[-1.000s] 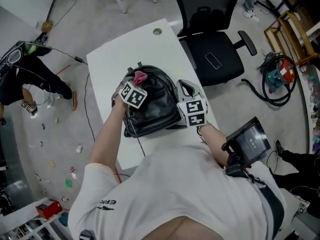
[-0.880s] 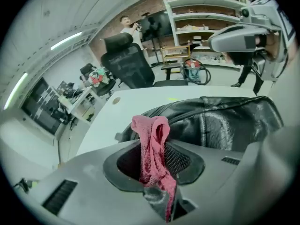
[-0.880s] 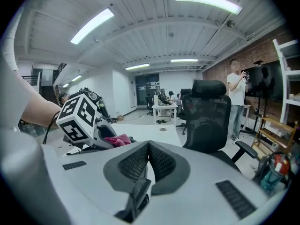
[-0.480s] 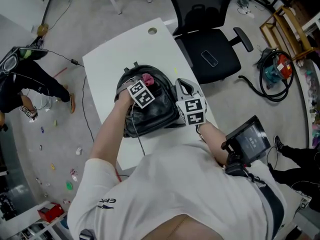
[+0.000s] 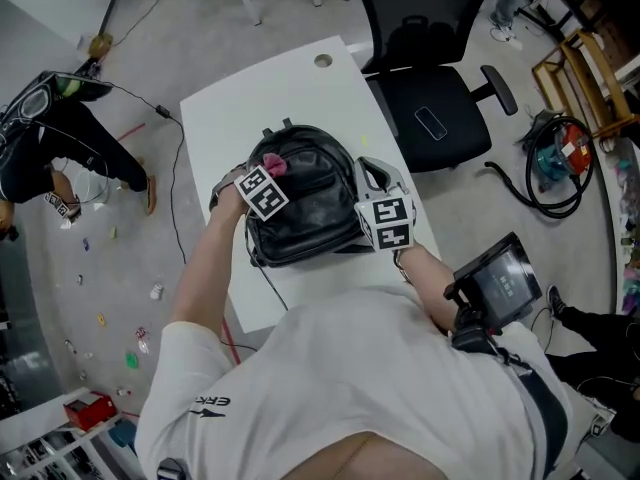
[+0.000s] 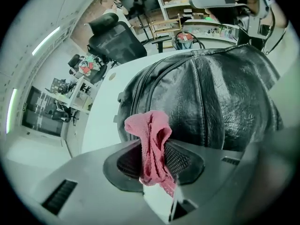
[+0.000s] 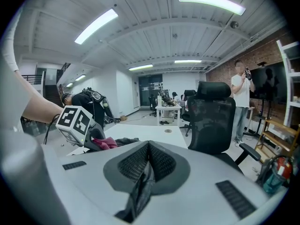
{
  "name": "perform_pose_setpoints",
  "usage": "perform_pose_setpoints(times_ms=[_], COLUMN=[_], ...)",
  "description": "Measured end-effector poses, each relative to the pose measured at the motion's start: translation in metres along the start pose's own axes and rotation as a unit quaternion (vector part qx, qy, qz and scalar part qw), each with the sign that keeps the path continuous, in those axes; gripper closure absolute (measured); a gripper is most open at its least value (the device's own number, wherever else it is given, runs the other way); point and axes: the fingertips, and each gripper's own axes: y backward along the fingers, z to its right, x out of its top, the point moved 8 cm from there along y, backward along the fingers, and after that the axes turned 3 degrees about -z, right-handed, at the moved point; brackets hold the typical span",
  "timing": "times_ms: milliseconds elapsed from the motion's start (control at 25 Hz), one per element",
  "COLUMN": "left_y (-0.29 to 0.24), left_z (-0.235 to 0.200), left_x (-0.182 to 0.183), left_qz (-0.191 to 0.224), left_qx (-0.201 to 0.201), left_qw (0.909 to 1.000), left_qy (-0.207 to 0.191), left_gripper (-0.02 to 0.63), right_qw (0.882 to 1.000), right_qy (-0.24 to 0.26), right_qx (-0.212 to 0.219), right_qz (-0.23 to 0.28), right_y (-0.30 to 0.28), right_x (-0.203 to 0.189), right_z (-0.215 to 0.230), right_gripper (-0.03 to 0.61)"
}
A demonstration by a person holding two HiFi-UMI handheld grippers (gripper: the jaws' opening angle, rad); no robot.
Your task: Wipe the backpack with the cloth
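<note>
Bright overhead strip lights (image 7: 96,26), soft shadows, fisheye-warped edges

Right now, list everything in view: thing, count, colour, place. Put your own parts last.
backpack: one, black, on the middle of the table.
cloth: one, pink, against the backpack's top.
table: one, white, in front of the person.
office chair: one, black, by the table's right edge.
hose: one, black, coiled on the floor at far right.
screen unit: one, black, at the person's right hip.
bent-over person: one, dark clothes, on the floor left of the table.
standing person: one, white shirt, behind the chair.
left gripper: grey, jaws shut on the cloth.
right gripper: grey, jaws shut on a black fold at the backpack's right side.
</note>
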Motion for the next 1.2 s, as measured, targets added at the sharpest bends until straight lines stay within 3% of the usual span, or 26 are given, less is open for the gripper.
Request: perform_pose_setpoints(times_ms=[320, 520, 840, 1040, 1200], left_y=[0.004, 0.008, 0.008, -0.001, -0.002], left_z=[-0.004, -0.008, 0.014, 0.033, 0.032], left_x=[-0.02, 0.004, 0.091, 0.113, 0.103], left_qz=[0.004, 0.047, 0.136, 0.121, 0.107], left_qx=[-0.003, -0.023, -0.069, -0.081, -0.083], left_qw=[0.9993, 0.9963, 0.9883, 0.9868, 0.9878], left_qy=[0.038, 0.068, -0.007, -0.071, -0.077], left_gripper=[0.499, 0.499, 0.499, 0.5, 0.505], right_qw=[1.0, 1.0, 0.999, 0.999, 0.999], right_qy=[0.001, 0.0, -0.006, -0.008, -0.006], right_qx=[0.0, -0.006, -0.031, -0.035, -0.03], right_qz=[-0.001, 0.001, -0.008, -0.009, -0.008], right_y=[-0.001, -0.001, 0.001, 0.0, 0.0], right_x=[-0.002, -0.001, -0.009, -0.011, -0.011], right_z=[-0.001, 0.003, 0.015, 0.018, 0.016], right_gripper=[0.575, 0.575, 0.575, 0.575, 0.575])
